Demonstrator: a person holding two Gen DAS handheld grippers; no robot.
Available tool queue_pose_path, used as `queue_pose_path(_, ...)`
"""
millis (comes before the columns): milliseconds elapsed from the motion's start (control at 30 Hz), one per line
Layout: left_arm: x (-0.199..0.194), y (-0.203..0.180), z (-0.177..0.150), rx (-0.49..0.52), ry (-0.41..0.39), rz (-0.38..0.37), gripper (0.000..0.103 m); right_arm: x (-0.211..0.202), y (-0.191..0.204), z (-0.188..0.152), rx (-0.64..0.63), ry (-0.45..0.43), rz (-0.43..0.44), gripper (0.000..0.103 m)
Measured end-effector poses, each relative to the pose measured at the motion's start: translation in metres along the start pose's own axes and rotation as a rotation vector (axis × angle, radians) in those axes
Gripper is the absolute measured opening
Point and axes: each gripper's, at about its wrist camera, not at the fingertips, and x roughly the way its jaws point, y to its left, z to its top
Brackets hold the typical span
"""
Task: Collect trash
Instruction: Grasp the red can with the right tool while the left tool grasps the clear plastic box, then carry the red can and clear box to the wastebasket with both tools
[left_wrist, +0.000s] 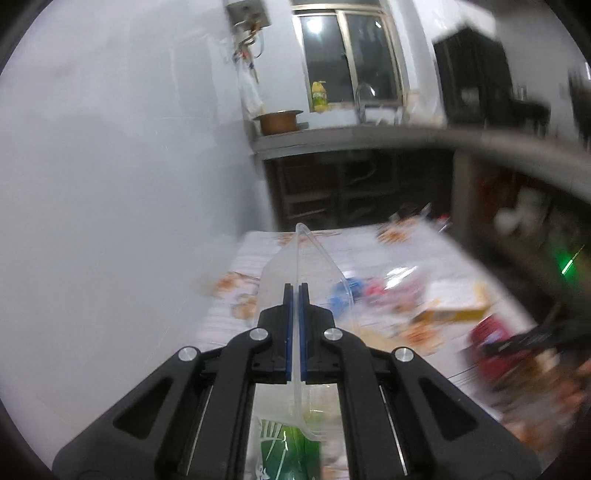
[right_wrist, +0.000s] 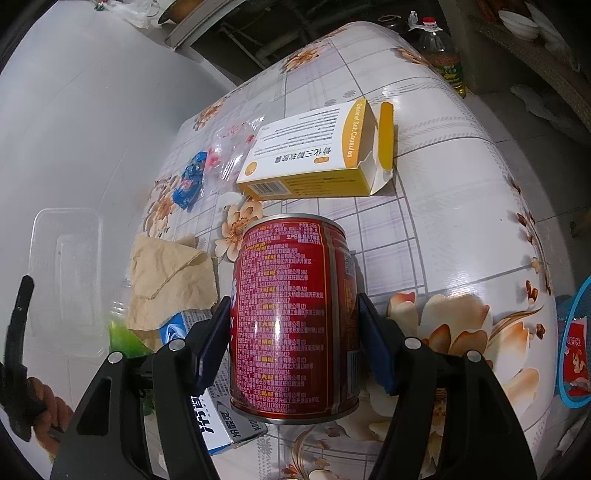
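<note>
L gripper (left_wrist: 295, 295) is pinching the wall of a clear plastic container (left_wrist: 295, 258), jaws closed on it, holding it above the floral table (left_wrist: 258, 243); green packaging (left_wrist: 284, 450) is showing below, through the plastic. R gripper (right_wrist: 291, 314) is clamping a red can (right_wrist: 295, 314), pads pressing both sides. Lying on the table beyond the can: yellow-white medicine box (right_wrist: 314, 155) w/ torn flap, blue wrapper (right_wrist: 190, 181), clear pink wrapper (right_wrist: 229, 151), crumpled brown paper (right_wrist: 170, 280), blue-white box (right_wrist: 218, 424) just beside the can's base. Oil bottle (right_wrist: 443, 55) is standing past the far edge.
</note>
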Motion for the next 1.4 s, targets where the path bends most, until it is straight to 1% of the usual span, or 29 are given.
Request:
queue_pose_path(67, -0.004, 0.008, 0.003, -0.072, -0.001, -0.074, 0.001, -0.001, -0.003, 0.001, 0.014, 0.000, 0.009, 0.064)
queue_pose_path(133, -0.006, 0.014, 0.003, -0.125, 0.006, -0.128, 0.001, -0.002, -0.007, 0.001, 0.028, -0.002, 0.017, 0.064)
queue_pose_path(267, -0.002, 0.017, -0.001, -0.202, 0.029, -0.212, 0.001, -0.007, -0.014, -0.001, 0.051, -0.003, 0.046, 0.064)
queue_pose_path(400, 0.002, 0.013, -0.008, -0.237, 0.052, -0.265, 0.001, -0.013, -0.020, -0.003, 0.082, -0.003, 0.092, 0.064)
queue_pose_path(700, 0.002, -0.007, -0.022, -0.248, 0.082, -0.360, 0.001, -0.043, -0.033, -0.025, 0.144, -0.054, 0.152, 0.064)
queue_pose_path(800, 0.002, -0.016, -0.022, -0.234, 0.089, -0.389, 0.001, -0.054, -0.041, -0.034, 0.172, -0.077, 0.177, 0.064)
queue_pose_path(900, 0.001, -0.031, -0.019, -0.204, 0.097, -0.415, 0.001, -0.071, -0.053, -0.045, 0.207, -0.117, 0.217, 0.064)
queue_pose_path(1100, -0.013, -0.073, -0.008, -0.137, 0.088, -0.486, 0.001, -0.108, -0.083, -0.065, 0.273, -0.204, 0.254, 0.064)
queue_pose_path(1233, -0.018, -0.116, -0.002, -0.081, 0.097, -0.558, 0.001, -0.146, -0.118, -0.086, 0.332, -0.286, 0.249, 0.064)
queue_pose_path(1300, -0.020, -0.144, 0.000, -0.048, 0.109, -0.613, 0.001, -0.160, -0.135, -0.092, 0.360, -0.323, 0.238, 0.064)
queue_pose_path(1333, -0.021, -0.155, 0.001, -0.035, 0.114, -0.632, 0.001, -0.170, -0.146, -0.099, 0.382, -0.347, 0.228, 0.064)
queue_pose_path(1400, -0.021, -0.188, 0.002, 0.000, 0.133, -0.691, 0.001, -0.185, -0.166, -0.110, 0.427, -0.383, 0.209, 0.064)
